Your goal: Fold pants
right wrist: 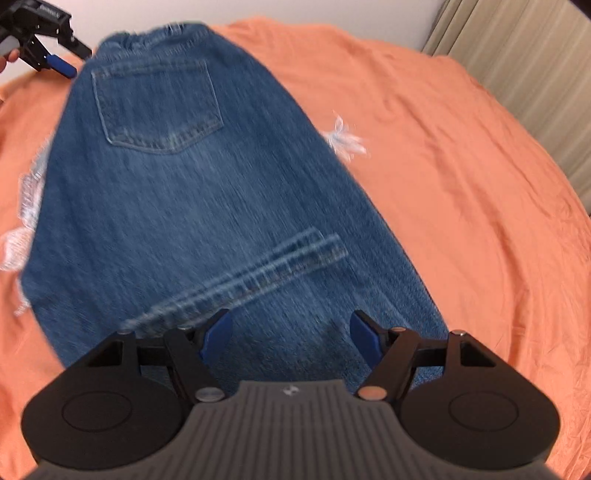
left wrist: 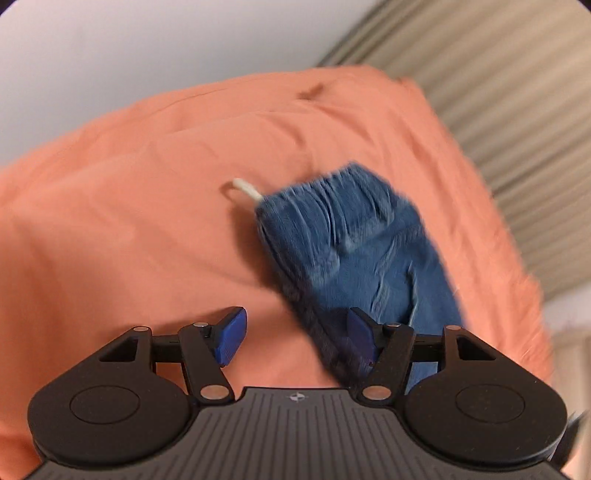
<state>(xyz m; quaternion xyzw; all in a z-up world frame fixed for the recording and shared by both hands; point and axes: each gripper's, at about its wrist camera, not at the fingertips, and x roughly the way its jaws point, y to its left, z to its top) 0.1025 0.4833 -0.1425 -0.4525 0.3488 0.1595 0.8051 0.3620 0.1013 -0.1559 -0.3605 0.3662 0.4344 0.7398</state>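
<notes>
- The blue denim pants point(right wrist: 207, 192) lie flat on the bed, on its orange bedsheet point(right wrist: 461, 177), back side up with a stitched back pocket point(right wrist: 159, 107) showing.
- In the right wrist view the gathered waistband edge point(right wrist: 162, 31) is at the far end; the pants widen toward the camera and run under the right tongs point(right wrist: 291, 334).
- The right tongs stand open, blue pads spread apart, hovering above the denim with nothing between them.
- A double-stitched seam point(right wrist: 240, 277) crosses the cloth diagonally just ahead of the right tongs.
- Frayed white threads point(right wrist: 345, 138) stick out past the pants' right edge; more fraying point(right wrist: 22, 206) shows along the left edge.
- To the right of the pants the orange sheet stretches wide and bare up to the beige pleated curtain point(right wrist: 535, 74).
- The left tongs point(left wrist: 295, 338) are open too, holding nothing; in the right wrist view they point(right wrist: 61, 64) sit near the waistband's left corner, apart from the cloth.
- In the left wrist view the pants point(left wrist: 354, 258) appear as a narrow blurred strip on the right, with a white drawstring point(left wrist: 245, 190) poking out from the waistband onto the sheet.
- Bare sheet point(left wrist: 110, 221) fills the area left of that strip.
</notes>
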